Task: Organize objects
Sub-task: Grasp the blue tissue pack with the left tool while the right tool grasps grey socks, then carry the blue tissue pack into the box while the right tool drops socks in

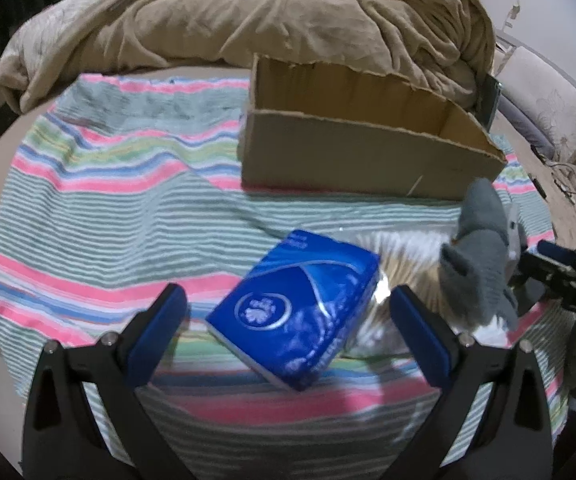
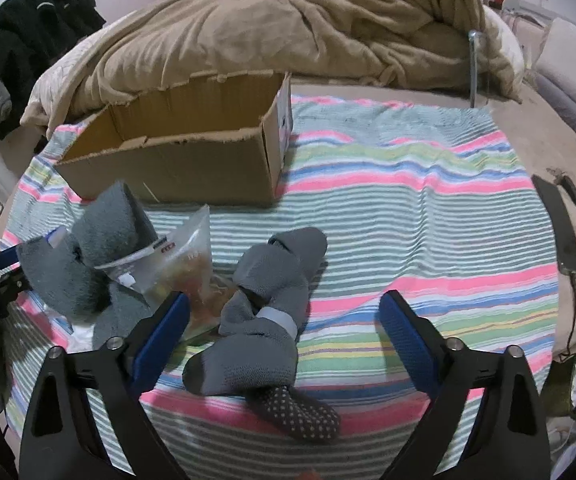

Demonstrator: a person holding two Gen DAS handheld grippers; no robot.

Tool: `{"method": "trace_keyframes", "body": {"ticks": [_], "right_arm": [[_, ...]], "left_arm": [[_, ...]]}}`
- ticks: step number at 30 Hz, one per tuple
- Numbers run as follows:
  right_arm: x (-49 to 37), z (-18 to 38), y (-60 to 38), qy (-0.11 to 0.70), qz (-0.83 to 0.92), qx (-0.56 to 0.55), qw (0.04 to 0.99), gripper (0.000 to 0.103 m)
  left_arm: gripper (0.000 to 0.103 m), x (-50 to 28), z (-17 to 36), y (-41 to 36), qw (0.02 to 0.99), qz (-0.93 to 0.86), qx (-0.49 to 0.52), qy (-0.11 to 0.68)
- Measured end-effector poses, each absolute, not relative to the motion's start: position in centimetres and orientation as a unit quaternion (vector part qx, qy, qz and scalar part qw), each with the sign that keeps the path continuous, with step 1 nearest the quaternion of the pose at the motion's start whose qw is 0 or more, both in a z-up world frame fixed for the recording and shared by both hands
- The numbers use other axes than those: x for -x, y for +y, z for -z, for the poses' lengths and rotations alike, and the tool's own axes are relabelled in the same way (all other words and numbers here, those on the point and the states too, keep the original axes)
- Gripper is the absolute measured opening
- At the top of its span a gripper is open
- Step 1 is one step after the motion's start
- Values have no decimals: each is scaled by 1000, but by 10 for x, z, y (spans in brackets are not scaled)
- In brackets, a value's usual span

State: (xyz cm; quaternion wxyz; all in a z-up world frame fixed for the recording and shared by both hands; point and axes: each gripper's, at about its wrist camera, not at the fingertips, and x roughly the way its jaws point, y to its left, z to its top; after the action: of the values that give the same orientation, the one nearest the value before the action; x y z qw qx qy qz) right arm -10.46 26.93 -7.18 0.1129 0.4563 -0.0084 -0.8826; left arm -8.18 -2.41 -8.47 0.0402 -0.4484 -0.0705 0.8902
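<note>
A home bedroom — a rumpled tan blanket (image 2: 288, 28) is lying heaped on a bed beneath a striped sheet (image 2: 408, 208), dark clothes (image 2: 28, 28) hanging nearby.

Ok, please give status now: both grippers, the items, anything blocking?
Left gripper open around blue tissue pack, not closed. Right gripper open over grey socks. Cardboard box looks empty from here, path clear.

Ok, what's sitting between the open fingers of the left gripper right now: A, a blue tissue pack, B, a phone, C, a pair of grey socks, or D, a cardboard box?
A: in the left wrist view the blue tissue pack lies on the striped towel between the open fingers of the left gripper, untouched, while the cardboard box stands farther back.
</note>
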Motion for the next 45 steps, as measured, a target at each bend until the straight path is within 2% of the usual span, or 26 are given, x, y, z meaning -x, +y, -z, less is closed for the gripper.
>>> {"method": "trace_keyframes", "body": {"ticks": [3,5,9,11,12,14,16,20,31,45], "right_arm": [[106,73,274,-24,880,-460,120,88],[106,73,277,-36,878,-460,125,83],[107,79,280,-44,869,-475,135,56],[107,83,278,-45,861,-484,150,46],[107,84,277,-45,859,-485,156,37],[106,83,275,-40,860,-482,163,33],[103,81,275,-42,861,-476,172,28],[97,72,275,-43,868,-461,182,27],[88,30,279,-40,892,-410,187,27],[135,-25,260,-24,911,-355,207,27]], "left_arm": [[100,86,88,-26,59,-885,454,-83],[92,87,90,-28,71,-882,456,-92],[80,86,91,-24,77,-883,455,-84],[75,84,90,-21,80,-885,451,-77],[73,83,89,-20,82,-886,450,-76],[61,82,88,-19,86,-887,448,-75],[58,78,87,-18,90,-887,446,-77],[55,73,84,-18,91,-889,442,-76],[54,57,46,-18,95,-909,398,-77],[54,99,-5,-8,122,-924,355,-68]]}}
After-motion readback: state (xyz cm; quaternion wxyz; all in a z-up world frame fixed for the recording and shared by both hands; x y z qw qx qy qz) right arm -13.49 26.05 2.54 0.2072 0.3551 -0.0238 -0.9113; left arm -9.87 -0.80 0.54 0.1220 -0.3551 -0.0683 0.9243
